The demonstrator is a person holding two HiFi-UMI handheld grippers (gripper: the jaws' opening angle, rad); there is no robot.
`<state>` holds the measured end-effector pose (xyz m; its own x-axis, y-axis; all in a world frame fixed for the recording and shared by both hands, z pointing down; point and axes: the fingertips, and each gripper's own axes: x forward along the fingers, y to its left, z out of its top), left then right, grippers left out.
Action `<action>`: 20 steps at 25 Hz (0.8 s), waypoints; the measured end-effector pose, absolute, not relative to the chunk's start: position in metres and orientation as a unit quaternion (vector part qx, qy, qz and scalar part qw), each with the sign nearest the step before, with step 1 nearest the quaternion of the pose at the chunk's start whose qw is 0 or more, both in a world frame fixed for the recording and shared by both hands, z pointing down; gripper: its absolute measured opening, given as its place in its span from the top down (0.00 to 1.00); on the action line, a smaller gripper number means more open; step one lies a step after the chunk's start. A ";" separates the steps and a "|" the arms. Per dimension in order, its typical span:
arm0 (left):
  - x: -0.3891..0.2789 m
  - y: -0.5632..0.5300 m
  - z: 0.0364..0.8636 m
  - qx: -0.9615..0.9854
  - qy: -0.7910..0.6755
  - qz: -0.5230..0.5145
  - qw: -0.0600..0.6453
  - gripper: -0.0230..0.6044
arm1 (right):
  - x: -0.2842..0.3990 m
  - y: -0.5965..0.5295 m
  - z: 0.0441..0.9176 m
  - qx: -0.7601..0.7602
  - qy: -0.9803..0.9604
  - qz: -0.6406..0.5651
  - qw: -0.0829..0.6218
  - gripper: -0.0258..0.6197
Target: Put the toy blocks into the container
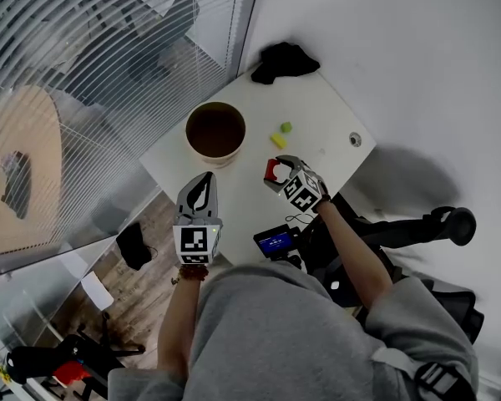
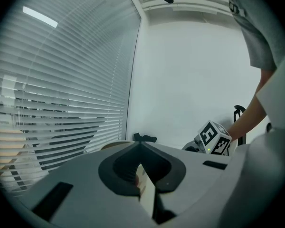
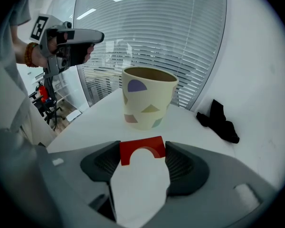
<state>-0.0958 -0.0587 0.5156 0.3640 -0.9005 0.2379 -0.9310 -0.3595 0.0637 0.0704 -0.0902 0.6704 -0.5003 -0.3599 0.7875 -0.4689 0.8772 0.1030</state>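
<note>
Right gripper [image 3: 142,156] clamps red arch block [image 3: 142,147], container [image 3: 147,103] ahead; left gripper [image 2: 140,147] closed.

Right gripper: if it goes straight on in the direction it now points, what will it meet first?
Probably the cream container, standing on the table ahead, slightly left of centre. The red arch block clamped in the right gripper would touch it first, though the depth is uncertain.

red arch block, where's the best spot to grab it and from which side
Grip the red arch-shaped toy block across its two flat end faces, coming from the side its opening faces, jaws spanning its length. Those ends are flat and parallel, while the curved cut-out gives the pads no seat. The right gripper holds it this way.
</note>
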 end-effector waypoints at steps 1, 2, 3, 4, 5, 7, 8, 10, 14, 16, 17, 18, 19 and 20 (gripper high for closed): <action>-0.097 -0.060 0.517 0.821 -0.557 0.080 0.096 0.95 | 0.068 -0.090 0.667 0.242 -0.865 0.061 0.435 0.49; -0.097 -0.060 0.518 0.821 -0.556 0.079 0.098 0.95 | 0.065 -0.091 0.664 0.244 -0.866 0.059 0.432 0.49; -0.097 -0.061 0.520 0.821 -0.556 0.080 0.101 0.95 | 0.063 -0.091 0.662 0.246 -0.867 0.057 0.430 0.49; -0.097 -0.062 0.521 0.821 -0.555 0.080 0.103 0.95 | 0.062 -0.090 0.659 0.247 -0.868 0.056 0.428 0.49; -0.096 -0.062 0.522 0.822 -0.555 0.079 0.104 0.95 | 0.062 -0.089 0.656 0.248 -0.868 0.054 0.426 0.49; -0.094 -0.064 0.520 0.823 -0.554 0.076 0.103 0.95 | 0.061 -0.088 0.652 0.250 -0.869 0.052 0.425 0.49; -0.093 -0.064 0.520 0.824 -0.552 0.075 0.103 0.95 | 0.061 -0.088 0.651 0.250 -0.869 0.052 0.424 0.49; -0.091 -0.064 0.522 0.825 -0.550 0.075 0.104 0.95 | 0.062 -0.088 0.650 0.251 -0.869 0.052 0.424 0.49; -0.087 -0.065 0.521 0.827 -0.548 0.074 0.103 0.95 | 0.065 -0.088 0.645 0.256 -0.870 0.049 0.419 0.49; -0.087 -0.066 0.521 0.828 -0.547 0.074 0.103 0.95 | 0.065 -0.090 0.642 0.259 -0.871 0.046 0.415 0.49; -0.087 -0.066 0.522 0.828 -0.546 0.075 0.104 0.95 | 0.065 -0.091 0.640 0.260 -0.872 0.045 0.413 0.49; -0.087 -0.067 0.522 0.828 -0.546 0.076 0.104 0.95 | 0.065 -0.092 0.638 0.261 -0.872 0.044 0.412 0.49; -0.088 -0.067 0.523 0.827 -0.547 0.077 0.104 0.95 | 0.065 -0.093 0.636 0.261 -0.873 0.042 0.410 0.49; -0.088 -0.068 0.522 0.827 -0.547 0.076 0.104 0.95 | 0.065 -0.093 0.634 0.262 -0.873 0.041 0.409 0.49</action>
